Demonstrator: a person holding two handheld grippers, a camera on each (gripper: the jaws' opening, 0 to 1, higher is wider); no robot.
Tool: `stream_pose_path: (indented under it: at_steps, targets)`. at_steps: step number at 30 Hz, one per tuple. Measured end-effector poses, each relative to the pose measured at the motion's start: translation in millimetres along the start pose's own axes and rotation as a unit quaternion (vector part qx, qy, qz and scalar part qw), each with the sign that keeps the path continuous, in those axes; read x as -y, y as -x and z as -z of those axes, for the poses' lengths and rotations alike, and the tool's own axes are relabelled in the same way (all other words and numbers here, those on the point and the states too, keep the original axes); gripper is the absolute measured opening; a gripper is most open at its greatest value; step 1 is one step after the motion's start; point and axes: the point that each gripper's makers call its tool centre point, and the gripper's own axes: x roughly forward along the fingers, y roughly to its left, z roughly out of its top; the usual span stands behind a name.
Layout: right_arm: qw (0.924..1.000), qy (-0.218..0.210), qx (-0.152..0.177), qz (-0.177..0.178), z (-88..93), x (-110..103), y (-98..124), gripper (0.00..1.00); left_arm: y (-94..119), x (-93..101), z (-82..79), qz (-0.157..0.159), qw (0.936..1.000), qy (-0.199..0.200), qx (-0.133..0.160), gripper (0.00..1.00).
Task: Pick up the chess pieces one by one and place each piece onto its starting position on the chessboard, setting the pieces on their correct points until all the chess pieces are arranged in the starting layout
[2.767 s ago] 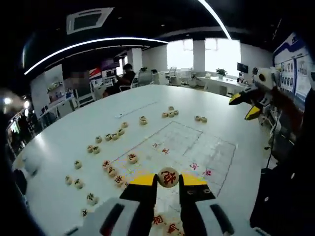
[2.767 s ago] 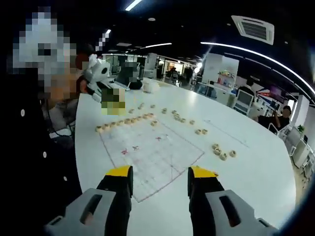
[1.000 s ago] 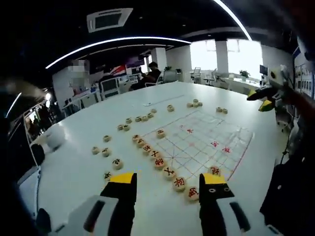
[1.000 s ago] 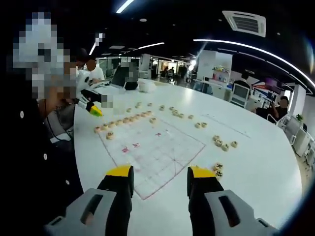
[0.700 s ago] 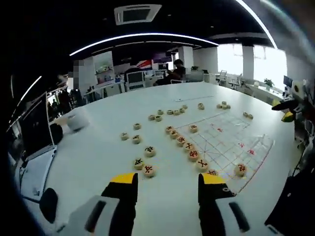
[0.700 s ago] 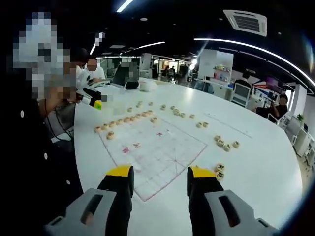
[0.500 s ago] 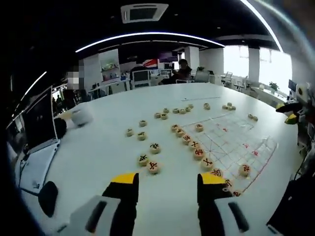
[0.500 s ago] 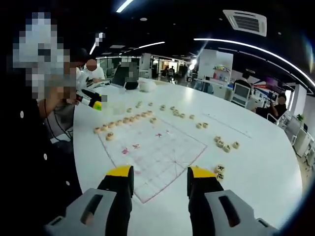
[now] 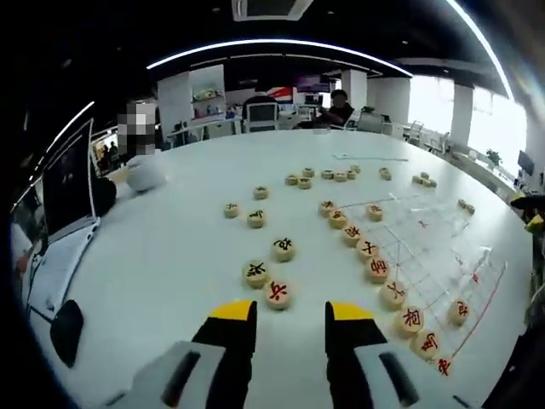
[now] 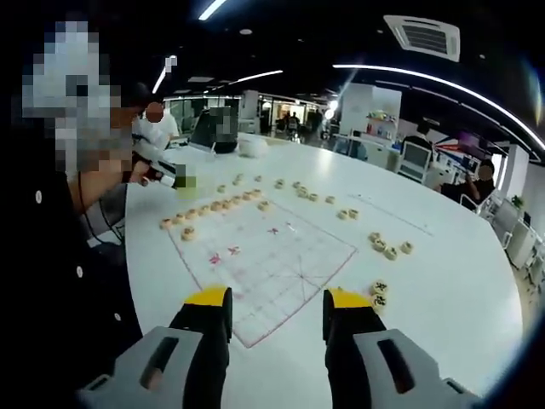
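Having released a piece onto the board (image 9: 426, 247), the left tongs (image 9: 289, 311) — jaws apart, empty — now face a loose red-marked piece (image 9: 278, 293) on the table (image 9: 153, 256): likely next pick. Right tongs (image 10: 274, 298) hover open, empty, over the board's near corner.

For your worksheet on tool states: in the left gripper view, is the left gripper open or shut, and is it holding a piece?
Open and empty. The left gripper shows white table between its jaws, and the red-marked piece lies just beyond them.
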Motion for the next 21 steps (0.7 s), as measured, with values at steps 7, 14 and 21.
stream_pose_path:
  at_steps: [7,14,21]
  targets:
    - [1.0000,-0.005,-0.002,0.004,1.3,0.8,-0.2,0.43,-10.4,-1.6,-5.4,-0.010,0.9999,-0.002,-0.004,0.32]
    - [1.0000,-0.007,-0.004,0.006,3.4,2.6,1.1,0.41,-12.9,-2.3,-5.0,-0.021,0.9997,-0.005,-0.011,0.19]
    - [0.9999,-0.011,-0.004,0.006,5.9,3.3,1.8,0.41,-6.2,4.8,-10.5,-0.009,0.9999,-0.007,-0.003,0.19]
